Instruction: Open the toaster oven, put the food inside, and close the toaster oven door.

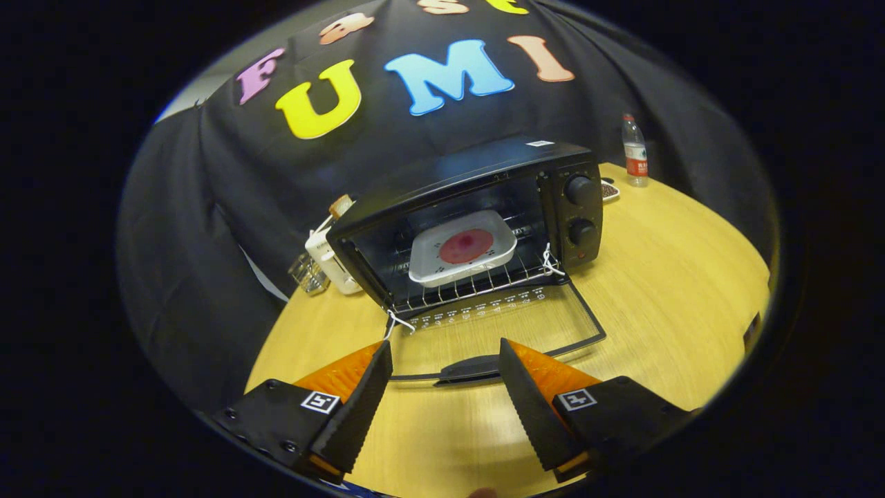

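Black toaster oven [470,221] stands on the round light-wood desk [664,277], glass door [505,325] folded fully down and lying flat toward the tongs. White square plate [462,257] with a round pink-red slice of food [466,245] sits on the wire rack [477,283] inside the cavity.

Tongs [442,373]: spread wide, holding nothing. The door's dark handle [470,368] lies in the gap between the two fingertips, with neither fingertip clearly touching it; contact cannot be told for certain.

Progress, judged from the layout: door opened, done; food placed inside, done. Left: close the door. The tongs appear lined up with the handle, so the closing step looks about to begin, either by pinching the handle or by lifting the door edge from below.

Other items: a white appliance with a cord [332,259] and a small clear glass jar [309,274] just beside the oven's left wall; a clear plastic bottle with a red label [635,152] at the far desk edge, well apart from the oven.
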The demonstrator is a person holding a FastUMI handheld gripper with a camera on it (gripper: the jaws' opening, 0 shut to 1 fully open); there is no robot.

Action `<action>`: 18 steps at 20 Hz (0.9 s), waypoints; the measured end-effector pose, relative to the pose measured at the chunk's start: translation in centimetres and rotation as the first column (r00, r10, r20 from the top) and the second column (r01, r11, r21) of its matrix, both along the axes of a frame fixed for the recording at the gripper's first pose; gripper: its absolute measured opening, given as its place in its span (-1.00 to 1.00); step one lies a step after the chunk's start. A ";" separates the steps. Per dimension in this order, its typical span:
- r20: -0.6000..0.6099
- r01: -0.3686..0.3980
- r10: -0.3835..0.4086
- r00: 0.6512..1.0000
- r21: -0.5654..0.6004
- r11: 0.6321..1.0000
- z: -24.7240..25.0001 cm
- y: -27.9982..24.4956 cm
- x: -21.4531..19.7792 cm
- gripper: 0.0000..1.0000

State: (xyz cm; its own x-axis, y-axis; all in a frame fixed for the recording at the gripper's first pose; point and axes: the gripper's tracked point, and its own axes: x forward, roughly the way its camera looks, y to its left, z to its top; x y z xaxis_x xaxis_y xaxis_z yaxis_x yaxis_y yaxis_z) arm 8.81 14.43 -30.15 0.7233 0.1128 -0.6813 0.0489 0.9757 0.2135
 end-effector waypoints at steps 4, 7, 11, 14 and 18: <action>-0.109 -0.021 0.012 0.994 -0.079 0.997 -2.9 -0.6 -1.5 0.97; -0.179 -0.029 0.008 0.984 -0.117 0.993 -4.8 -1.1 -2.3 0.97; -0.259 -0.066 0.027 0.966 -0.142 0.988 -6.8 -0.9 -2.9 0.97; -0.288 -0.069 0.024 0.957 -0.147 0.987 -7.8 -0.8 -2.9 0.97; -0.333 -0.065 0.005 0.943 -0.170 0.983 -9.4 -1.2 -2.6 0.97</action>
